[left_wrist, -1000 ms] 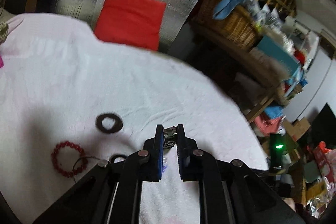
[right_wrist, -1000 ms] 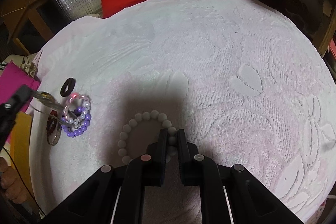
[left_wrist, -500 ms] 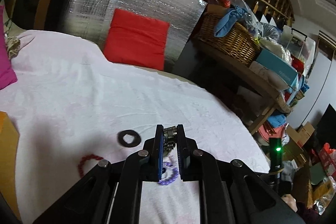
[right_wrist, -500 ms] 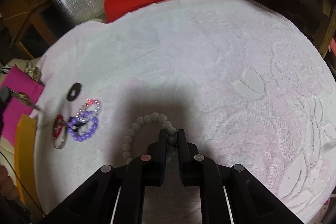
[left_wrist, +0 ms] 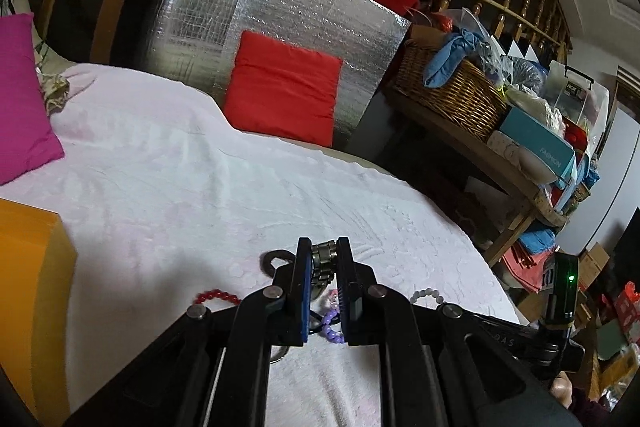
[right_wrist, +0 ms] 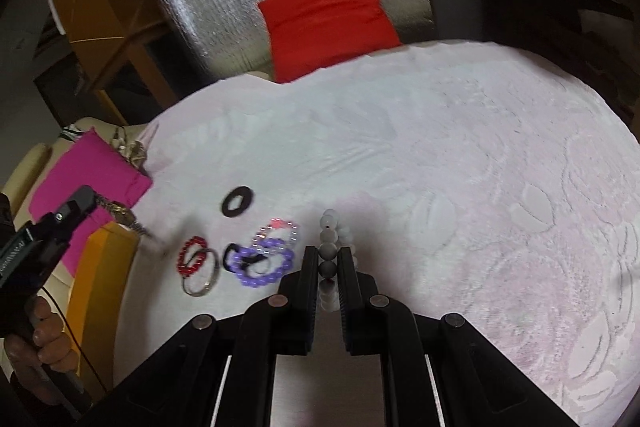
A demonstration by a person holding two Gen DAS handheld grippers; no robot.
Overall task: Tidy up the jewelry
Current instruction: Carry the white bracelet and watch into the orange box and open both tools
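My left gripper (left_wrist: 323, 247) is shut on a metal link watch (left_wrist: 322, 261) and holds it above the white cloth; it also shows at the left of the right wrist view (right_wrist: 86, 197) with the watch (right_wrist: 120, 215) hanging from it. My right gripper (right_wrist: 329, 253) is shut on a grey-white bead bracelet (right_wrist: 329, 233), lifted off the cloth and hanging on edge. On the cloth lie a purple bead bracelet (right_wrist: 260, 269), a red bead bracelet (right_wrist: 192, 255), a metal ring (right_wrist: 202, 281) and a black disc (right_wrist: 237, 201).
An orange box (left_wrist: 28, 267) stands at the left edge of the table. A pink cushion (left_wrist: 20, 99) lies behind it. A red cushion (left_wrist: 282, 87) leans on a silver foil panel (left_wrist: 288, 11) beyond the table's far edge. A cluttered shelf (left_wrist: 500, 131) stands at the right.
My right gripper has lifted the grey-white bracelet off the cloth and moved left toward the other jewelry. My left gripper has drawn back and left with the watch, toward the orange box.
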